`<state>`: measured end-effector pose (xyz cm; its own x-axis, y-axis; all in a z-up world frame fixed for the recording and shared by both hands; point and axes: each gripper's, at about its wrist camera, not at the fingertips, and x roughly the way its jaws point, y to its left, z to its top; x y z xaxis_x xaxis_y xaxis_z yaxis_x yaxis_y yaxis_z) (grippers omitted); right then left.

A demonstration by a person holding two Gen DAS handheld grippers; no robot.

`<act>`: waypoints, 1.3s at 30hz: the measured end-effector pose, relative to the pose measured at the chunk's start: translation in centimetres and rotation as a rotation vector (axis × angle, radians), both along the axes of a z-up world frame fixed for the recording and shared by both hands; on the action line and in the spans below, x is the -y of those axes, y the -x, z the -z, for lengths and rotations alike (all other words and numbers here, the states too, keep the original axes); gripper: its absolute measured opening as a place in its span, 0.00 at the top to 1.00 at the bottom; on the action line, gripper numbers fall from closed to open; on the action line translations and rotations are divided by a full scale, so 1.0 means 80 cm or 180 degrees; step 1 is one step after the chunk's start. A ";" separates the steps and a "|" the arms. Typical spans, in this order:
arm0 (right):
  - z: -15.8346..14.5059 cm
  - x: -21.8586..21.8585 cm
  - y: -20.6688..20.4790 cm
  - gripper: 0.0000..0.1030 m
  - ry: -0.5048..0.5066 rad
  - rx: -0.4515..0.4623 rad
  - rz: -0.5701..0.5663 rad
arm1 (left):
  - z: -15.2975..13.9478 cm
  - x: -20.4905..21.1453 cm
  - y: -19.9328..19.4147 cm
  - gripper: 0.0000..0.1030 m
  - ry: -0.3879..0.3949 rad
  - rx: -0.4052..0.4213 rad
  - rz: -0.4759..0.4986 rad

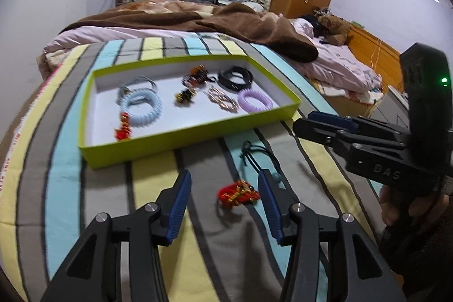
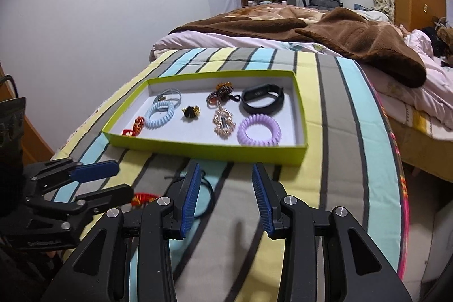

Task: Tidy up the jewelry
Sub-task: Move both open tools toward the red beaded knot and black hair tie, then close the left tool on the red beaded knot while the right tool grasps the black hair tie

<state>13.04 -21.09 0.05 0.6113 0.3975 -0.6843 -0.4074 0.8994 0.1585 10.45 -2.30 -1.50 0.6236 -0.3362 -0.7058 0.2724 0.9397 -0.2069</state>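
Red and gold threads are bunching into a small knotted charm (image 1: 237, 196) that is lying on the striped bedspread (image 1: 65, 160), right between the spread blue pads of the left hand-held gripper (image 1: 225, 188), which is hovering apart and holding nothing. It looks light, soft and floppy, so I judge the dense knotted middle to be the safest place to pinch, since loose tassel ends would likely slip. Just beyond it a black cord necklace (image 1: 259, 153) with a small teal bead is lying slack on the bedspread; it will probably trail and snag if lifted by one strand. The right hand-held gripper (image 2: 225, 197) is also standing apart and empty, pointing at the box. Farther on, the lime-green shallow box (image 2: 203, 150) is already holding a lilac coil bracelet (image 2: 259, 130), a pale blue coil bracelet (image 2: 159, 115), a black fitness band (image 2: 262, 98) and a rhinestone hair clip (image 2: 223, 123).
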 end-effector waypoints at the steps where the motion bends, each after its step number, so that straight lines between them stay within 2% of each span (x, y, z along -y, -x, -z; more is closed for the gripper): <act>1: 0.001 0.003 0.003 0.62 -0.0005 -0.0003 0.0012 | 0.002 0.004 0.001 0.50 -0.0027 -0.0014 0.0002; 6: 0.004 0.020 0.019 0.62 -0.0038 -0.0010 0.0090 | 0.018 0.022 -0.002 0.50 -0.0155 -0.0105 0.0034; 9: 0.006 0.030 0.025 0.62 -0.0050 -0.0018 0.0128 | 0.021 0.028 -0.001 0.50 -0.0297 -0.0058 -0.0024; 21: 0.004 0.048 0.036 0.62 -0.0104 0.0009 0.0205 | 0.028 0.048 -0.004 0.51 -0.0571 -0.0022 -0.0049; 22: 0.004 0.047 0.037 0.62 -0.0105 0.0010 0.0206 | 0.028 0.048 -0.003 0.52 -0.0582 -0.0021 -0.0053; 27: 0.007 0.044 0.036 0.62 -0.0091 -0.0003 0.0176 | 0.026 0.042 -0.002 0.70 -0.0600 -0.0005 -0.0099; 29: 0.008 0.042 0.036 0.62 -0.0091 -0.0017 0.0177 | 0.026 0.038 -0.002 0.73 -0.0593 -0.0007 -0.0111; 31: 0.010 0.039 0.036 0.62 -0.0087 -0.0027 0.0170 | 0.026 0.034 -0.001 0.84 -0.0579 -0.0001 -0.0139; 39: 0.015 0.018 0.036 0.62 -0.0081 -0.0065 0.0026 | 0.021 0.007 0.010 0.84 -0.0454 0.0047 -0.0287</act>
